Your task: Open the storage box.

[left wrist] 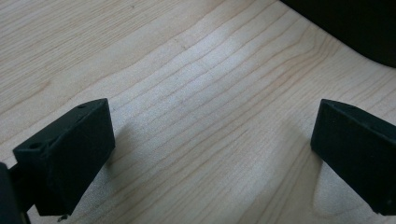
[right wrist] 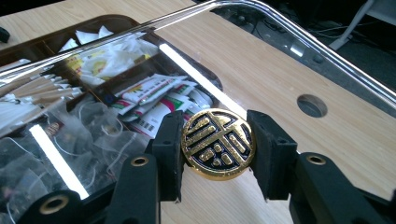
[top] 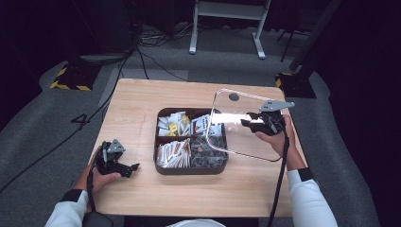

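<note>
Lid held by its knob above and to the right of the open box; left gripper idle.

High view: the right gripper [top: 253,120] holds the clear lid [top: 236,142] tilted, its left part over the right side of the brown compartment box [top: 163,168], the rest over bare table [top: 137,99]. The box lies to the left of the jaws, so the lid's flat face must swing left and level to seat. The left gripper [top: 130,169] rests near the table's left front, apart from the box. Left gripper view: the left gripper's jaws stand wide apart over bare wood, holding nothing. Right gripper view: the right gripper's jaws are clamped on the round gold knob [right wrist: 218,143] of the lid, one jaw on each side; sachets [right wrist: 149,100] and tea bags [right wrist: 93,135] show through the lid beyond.
</note>
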{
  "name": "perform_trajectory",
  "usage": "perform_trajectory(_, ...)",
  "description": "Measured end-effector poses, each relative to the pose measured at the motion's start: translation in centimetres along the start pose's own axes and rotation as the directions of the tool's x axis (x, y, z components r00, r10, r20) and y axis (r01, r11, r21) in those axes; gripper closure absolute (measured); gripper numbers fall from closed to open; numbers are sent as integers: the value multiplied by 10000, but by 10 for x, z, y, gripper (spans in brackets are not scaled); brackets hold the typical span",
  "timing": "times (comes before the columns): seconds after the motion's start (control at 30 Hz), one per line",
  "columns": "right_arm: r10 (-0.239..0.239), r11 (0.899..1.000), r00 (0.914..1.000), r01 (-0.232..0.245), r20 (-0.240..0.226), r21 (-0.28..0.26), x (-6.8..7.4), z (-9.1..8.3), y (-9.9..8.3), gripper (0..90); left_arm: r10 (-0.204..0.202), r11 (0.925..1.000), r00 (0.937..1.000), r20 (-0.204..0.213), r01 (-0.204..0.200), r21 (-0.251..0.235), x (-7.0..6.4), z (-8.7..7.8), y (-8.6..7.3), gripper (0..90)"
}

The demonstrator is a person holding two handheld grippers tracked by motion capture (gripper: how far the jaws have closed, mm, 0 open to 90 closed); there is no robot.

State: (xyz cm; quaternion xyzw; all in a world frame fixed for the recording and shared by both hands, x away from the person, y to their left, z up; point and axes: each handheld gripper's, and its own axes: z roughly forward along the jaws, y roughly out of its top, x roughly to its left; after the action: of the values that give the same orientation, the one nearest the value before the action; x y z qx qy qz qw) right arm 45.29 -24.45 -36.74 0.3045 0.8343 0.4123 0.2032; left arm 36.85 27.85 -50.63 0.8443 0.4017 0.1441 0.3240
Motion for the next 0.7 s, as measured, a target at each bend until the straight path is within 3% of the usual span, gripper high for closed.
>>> perform_trajectory(0.33,530,9985,9981,-534,298,119,-19,-10,-22,589,1,10000,10000,1,-1,0,0,0,0,0)
perform_trajectory(0.7,743,9962,9960,-764,503,410,-32,-15,-42,589,7,10000,10000,-2,-7,1,0,0,0,0)
